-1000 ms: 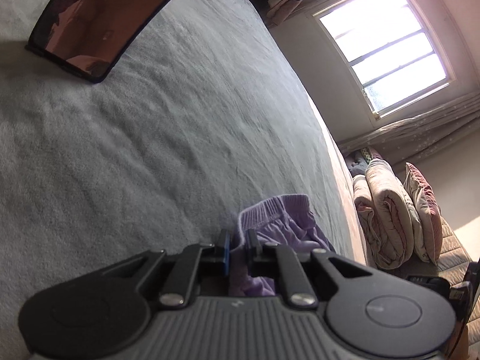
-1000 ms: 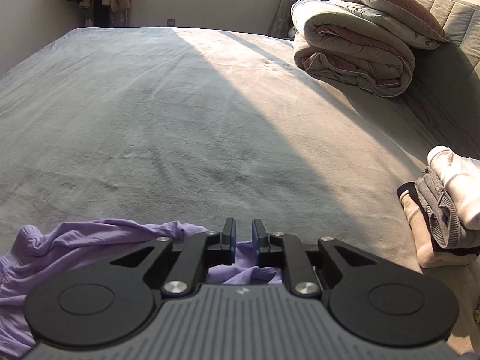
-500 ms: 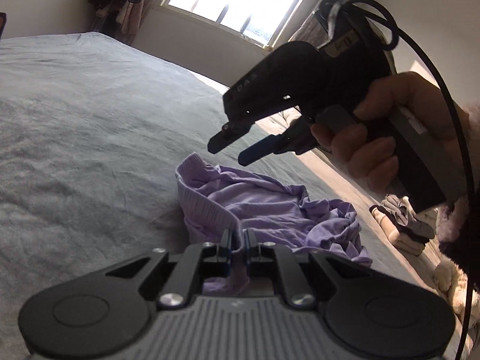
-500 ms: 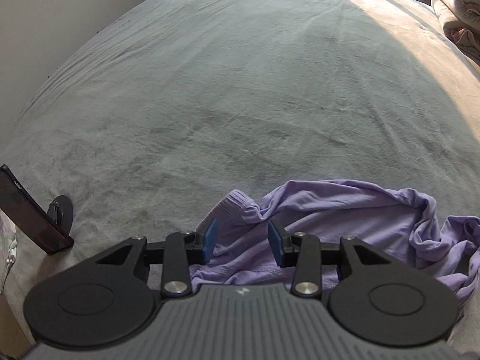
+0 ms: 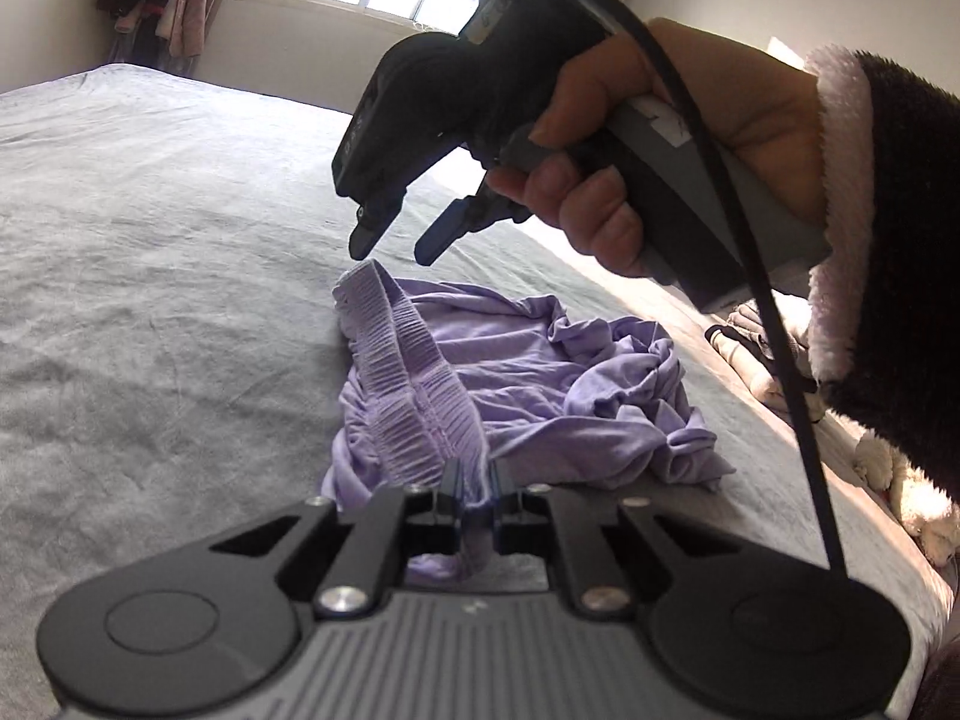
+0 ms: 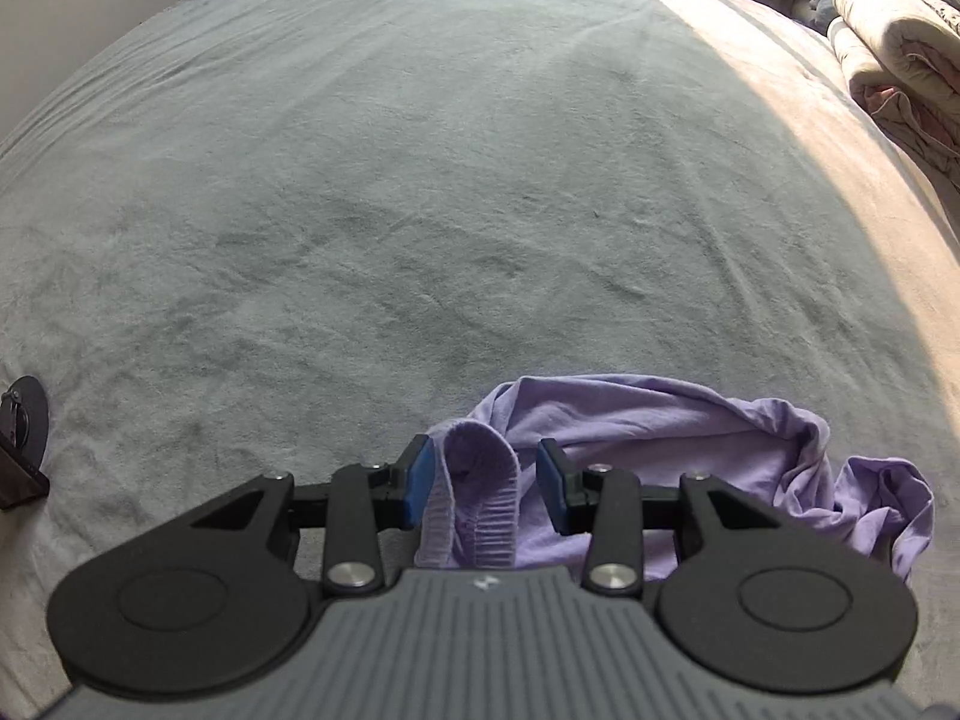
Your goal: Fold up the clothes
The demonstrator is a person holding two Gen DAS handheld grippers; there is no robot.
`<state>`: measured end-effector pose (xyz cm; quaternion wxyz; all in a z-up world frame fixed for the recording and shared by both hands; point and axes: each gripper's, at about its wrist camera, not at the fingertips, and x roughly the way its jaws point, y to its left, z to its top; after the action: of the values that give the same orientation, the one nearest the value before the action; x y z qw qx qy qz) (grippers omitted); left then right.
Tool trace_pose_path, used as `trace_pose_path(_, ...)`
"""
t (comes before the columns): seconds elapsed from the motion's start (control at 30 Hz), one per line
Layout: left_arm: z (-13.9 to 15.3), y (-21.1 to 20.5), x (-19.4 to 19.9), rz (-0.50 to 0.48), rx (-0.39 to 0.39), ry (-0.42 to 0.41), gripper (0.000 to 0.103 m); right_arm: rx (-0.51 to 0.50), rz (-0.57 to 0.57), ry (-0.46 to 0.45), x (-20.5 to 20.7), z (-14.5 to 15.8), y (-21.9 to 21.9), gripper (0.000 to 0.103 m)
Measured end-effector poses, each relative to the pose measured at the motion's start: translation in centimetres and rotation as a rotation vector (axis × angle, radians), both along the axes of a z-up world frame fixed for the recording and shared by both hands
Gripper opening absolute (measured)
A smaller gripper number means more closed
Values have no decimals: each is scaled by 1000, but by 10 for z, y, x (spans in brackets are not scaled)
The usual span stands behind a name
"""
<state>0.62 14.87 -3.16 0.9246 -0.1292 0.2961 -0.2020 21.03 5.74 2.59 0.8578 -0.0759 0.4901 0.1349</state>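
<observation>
Grey bedsheet [image 6: 420, 210] fills both views. Rolled quilts [image 6: 888, 54] at far right edge. Purple shorts [image 5: 540, 372] crumpled on sheet, near your side of bed. Your right hand [image 5: 648, 162] in fleece sleeve [image 5: 882, 276] holds right gripper [image 6: 485, 483] over raised waistband [image 5: 402, 360]; jaws parted, band loop between pads, not pinched. Your left gripper [image 5: 474, 489] clenched on waistband. Small folded pile [image 5: 756, 348] right of shorts.
</observation>
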Motion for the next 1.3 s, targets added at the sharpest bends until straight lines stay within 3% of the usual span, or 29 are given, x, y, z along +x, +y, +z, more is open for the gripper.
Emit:
trace_pose_path(0.07,1,-1,0,-1,4,4,8,55,22,30,-2,3,-2,38)
trace_pose_path(0.1,0,-2,0,0,6,7,8,83,33,48,-2,5,-4,31)
trace_pose_path(0.4,-3,-5,-2,-3,48,16,14,124,-27,247,-16,-39,-22,30)
trace_pose_path(0.53,-5,-4,-7,-6,71,12,23,268,-51,280,-25,-43,-43,6)
trace_pose_path(0.73,-5,1,-19,-38,81,-15,30,347,-75,219,-38,-26,-72,6)
trace_pose_path(0.97,-5,-9,-21,-129,104,-23,31,317,-156,238,-39,-50,-98,6)
trace_pose_path(1.1,-13,-17,-17,-163,144,16,30,344,-187,231,-48,-49,-105,19)
trace_pose_path(1.3,-13,-14,-19,-174,127,17,30,455,-155,259,-77,-39,-120,23)
